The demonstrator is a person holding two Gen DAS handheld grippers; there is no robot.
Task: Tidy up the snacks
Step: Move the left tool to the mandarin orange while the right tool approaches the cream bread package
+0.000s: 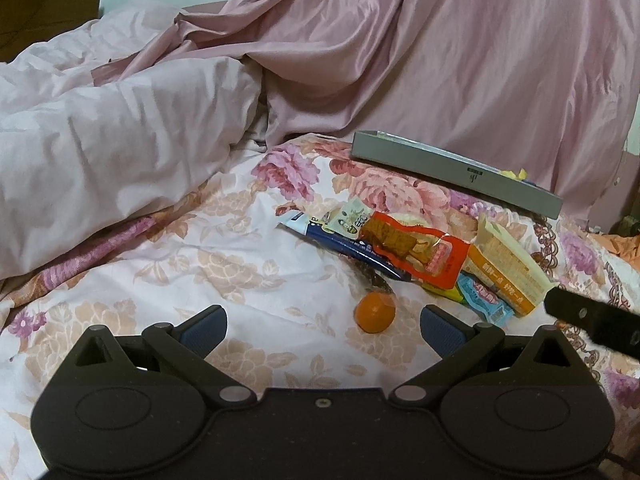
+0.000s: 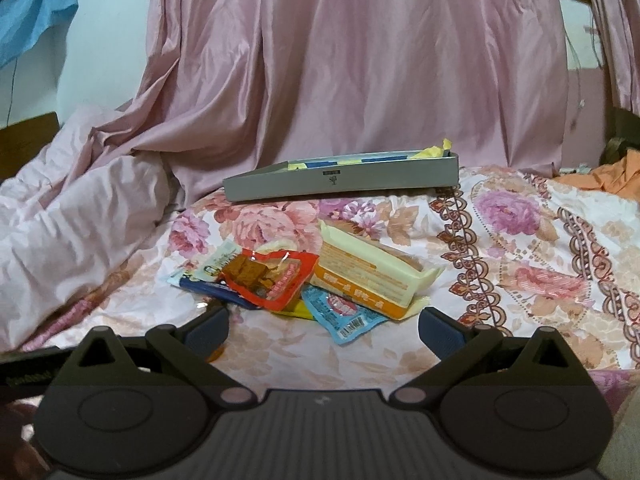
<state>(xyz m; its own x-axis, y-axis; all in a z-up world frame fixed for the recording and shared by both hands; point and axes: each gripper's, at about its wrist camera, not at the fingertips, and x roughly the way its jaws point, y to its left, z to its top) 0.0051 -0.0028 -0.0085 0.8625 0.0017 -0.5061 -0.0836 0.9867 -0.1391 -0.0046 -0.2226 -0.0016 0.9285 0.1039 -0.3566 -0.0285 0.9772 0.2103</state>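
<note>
A heap of snack packets lies on the floral bedsheet: a red packet (image 1: 416, 250) (image 2: 268, 276), a cream-and-orange pack (image 1: 508, 264) (image 2: 372, 276), a light-blue sachet (image 1: 486, 300) (image 2: 344, 316) and a dark-blue stick pack (image 1: 348, 242). A small orange fruit (image 1: 375, 312) sits alone in front of the heap. Behind stands a grey tray (image 1: 452, 170) (image 2: 344, 180) holding yellow and blue packets. My left gripper (image 1: 323, 328) is open, just short of the orange. My right gripper (image 2: 323, 330) is open, the light-blue sachet lying just ahead between its fingers.
A rumpled pale-pink duvet (image 1: 112, 148) is piled on the left. A pink satin curtain (image 2: 352, 60) hangs behind the tray. Orange cloth (image 2: 616, 176) lies at the far right. The right gripper's body (image 1: 592, 320) shows at the left wrist view's right edge.
</note>
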